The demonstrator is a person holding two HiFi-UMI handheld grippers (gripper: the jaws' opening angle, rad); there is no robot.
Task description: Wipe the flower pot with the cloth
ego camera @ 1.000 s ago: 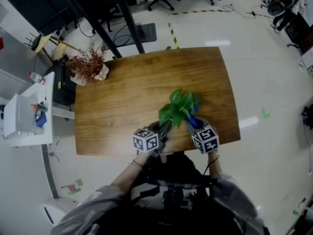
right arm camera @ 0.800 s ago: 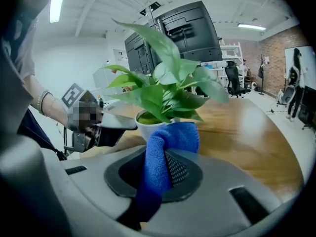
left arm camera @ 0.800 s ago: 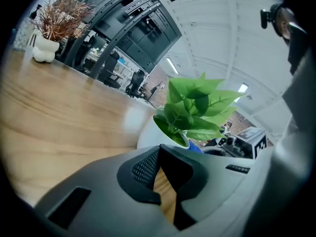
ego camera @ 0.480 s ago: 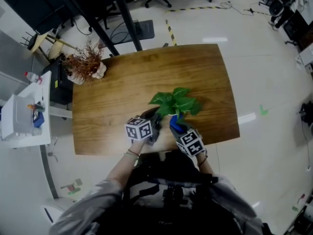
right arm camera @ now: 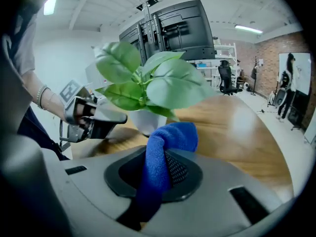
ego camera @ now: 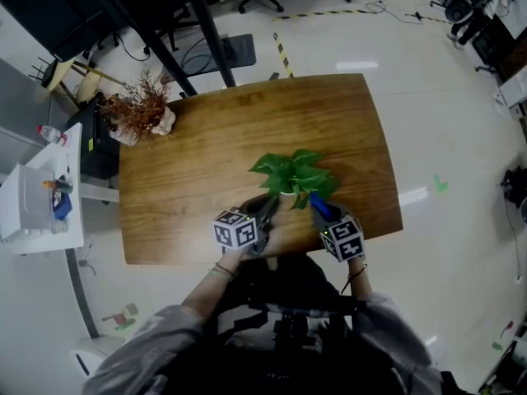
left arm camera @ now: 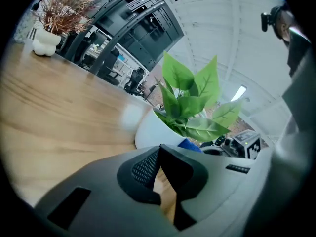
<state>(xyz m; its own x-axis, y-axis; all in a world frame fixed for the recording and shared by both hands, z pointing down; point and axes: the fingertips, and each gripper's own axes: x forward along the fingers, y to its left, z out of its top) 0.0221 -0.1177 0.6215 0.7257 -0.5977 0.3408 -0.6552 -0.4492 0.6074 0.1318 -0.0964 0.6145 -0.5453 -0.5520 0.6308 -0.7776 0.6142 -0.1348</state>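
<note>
A white flower pot (ego camera: pixel 286 194) with a green leafy plant (ego camera: pixel 292 174) stands on the wooden table (ego camera: pixel 206 163), near its front edge. My right gripper (ego camera: pixel 323 212) is shut on a blue cloth (right arm camera: pixel 170 142), which sits at the pot's near right side (right arm camera: pixel 143 120). My left gripper (ego camera: pixel 265 212) is at the pot's near left side, shut with nothing between its fingertips. In the left gripper view the pot (left arm camera: pixel 153 130) stands just beyond the left gripper (left arm camera: pixel 159 149), and I cannot tell whether they touch. The cloth (left arm camera: pixel 190 144) shows as a blue corner beside the pot.
A dried reddish plant in a white vase (ego camera: pixel 146 112) stands at the table's far left corner. A white side table (ego camera: pixel 41 196) with small items is on the floor to the left. Black frame legs and office chairs stand beyond the table.
My right gripper with the cloth swung left along the pot's near side, then back to the right. The left gripper shifted slightly beside the pot. The pot stays upright.
</note>
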